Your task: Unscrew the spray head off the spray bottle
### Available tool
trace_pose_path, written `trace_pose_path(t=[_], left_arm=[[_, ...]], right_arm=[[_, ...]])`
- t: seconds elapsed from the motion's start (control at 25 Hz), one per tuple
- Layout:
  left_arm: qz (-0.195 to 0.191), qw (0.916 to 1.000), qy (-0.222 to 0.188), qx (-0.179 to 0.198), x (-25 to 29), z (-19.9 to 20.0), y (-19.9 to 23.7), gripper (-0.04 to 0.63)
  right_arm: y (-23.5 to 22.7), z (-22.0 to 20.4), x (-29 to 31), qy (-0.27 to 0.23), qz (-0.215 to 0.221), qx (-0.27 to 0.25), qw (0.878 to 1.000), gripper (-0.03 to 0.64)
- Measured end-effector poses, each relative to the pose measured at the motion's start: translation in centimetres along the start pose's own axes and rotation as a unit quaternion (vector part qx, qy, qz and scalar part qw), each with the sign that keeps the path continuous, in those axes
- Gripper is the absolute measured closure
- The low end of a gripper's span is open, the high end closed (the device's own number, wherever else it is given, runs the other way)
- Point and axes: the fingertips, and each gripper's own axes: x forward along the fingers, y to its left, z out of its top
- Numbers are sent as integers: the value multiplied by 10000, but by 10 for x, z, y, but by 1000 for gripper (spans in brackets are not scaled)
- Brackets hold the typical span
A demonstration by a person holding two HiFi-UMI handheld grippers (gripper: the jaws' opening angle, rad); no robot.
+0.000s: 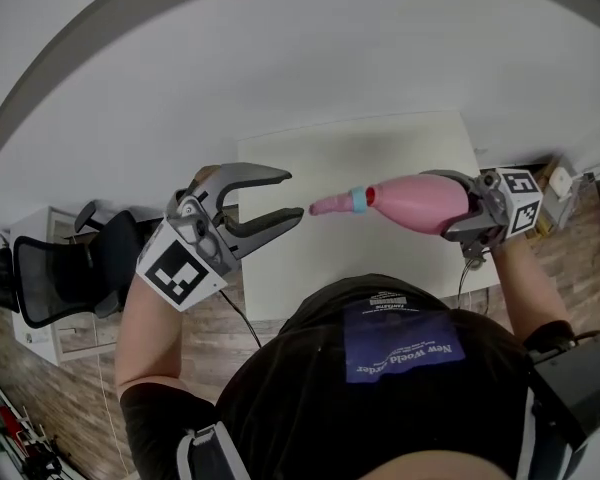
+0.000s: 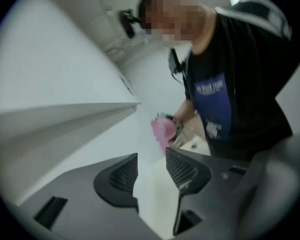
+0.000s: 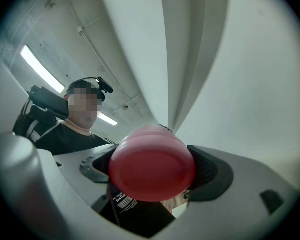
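I hold a pink spray bottle [image 1: 420, 202] level in the air above the white table [image 1: 380, 158], its base toward the right. My right gripper [image 1: 458, 206] is shut on the bottle's body. The pink spray head [image 1: 332, 205] with a light blue collar [image 1: 358, 199] points left. My left gripper [image 1: 292, 194] is open and holds nothing; its lower fingertip is just left of the spray head's tip. In the left gripper view the pink bottle [image 2: 162, 132] lies beyond the parted jaws. In the right gripper view the bottle's round base [image 3: 152, 168] fills the gap between the pads.
A black office chair [image 1: 60, 276] stands on the wooden floor at the left. Small white items [image 1: 560, 181] lie past the table's right end. My own torso in a dark shirt [image 1: 380, 388] fills the lower middle of the head view.
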Motion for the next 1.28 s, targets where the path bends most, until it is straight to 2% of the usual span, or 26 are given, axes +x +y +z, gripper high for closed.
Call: trace_pose_path(t=[0.04,0.08,0.16,0.2,0.24,0.28,0.32,0.44,0.52,0.64,0.68,0.72,0.76,0.84,0.88,0.92,0.96,1.12,1.2,1.28], left_arm=[[273,9958,413,775,2,-12,0,433],[544,9825,845,1566,6,-25,2,433],[937,9394,1415,2978,14,-38,4,433],[1051,9201,1450,3483,19,-35,1,433],[1123,9063,1354,3842,24,-27,-3,433],[1162,8972,1185,4092,30,-16,-9,432],[1184,8901,1004,4285,34,-3,-14,387],[1252,8710,628,4708,42,31,-19,373],[1209,8669,504,4809,45,42,-23,333],[1150,8637,443,4887,47,48,-29,333],[1138,8652,440,4864,47,48,-30,333],[1120,8710,443,4762,46,46,-30,333],[1090,8836,441,4533,46,42,-30,333],[1060,9181,403,3797,45,31,-26,333],[1098,9295,385,3500,43,27,-24,333],[1153,9339,386,3361,42,23,-23,333],[1207,9326,406,3377,41,21,-24,333],[1331,9117,430,3862,43,24,-36,333],[1328,9091,370,3930,47,29,-39,286],[1283,9099,291,3934,50,34,-42,285]], right_arm=[[3,2,0,-30,93,69,9999,198],[6,3,1,-41,190,131,9997,198],[12,3,3,-53,399,272,9988,198],[15,2,5,-58,498,353,9981,198],[17,1,6,-57,582,429,9974,198],[18,-1,8,-50,646,498,9967,198],[19,-2,9,-45,688,564,9960,198],[16,-6,9,-62,720,751,9946,198],[15,-8,8,-75,726,841,9938,198],[15,-11,8,-89,740,914,9930,198],[14,-12,8,-97,742,941,9927,198],[13,-12,8,-110,742,975,9924,198],[12,-13,8,-131,743,1015,9920,198],[11,-13,7,-204,747,1105,9909,198],[10,-13,6,-243,743,1151,9903,198],[9,-13,6,-266,730,1197,9898,198],[8,-14,6,-270,708,1248,9893,198],[1,-20,5,-226,621,1521,9861,198],[1,-21,6,-212,629,1594,9850,198],[2,-23,9,-170,667,1595,9848,198]])
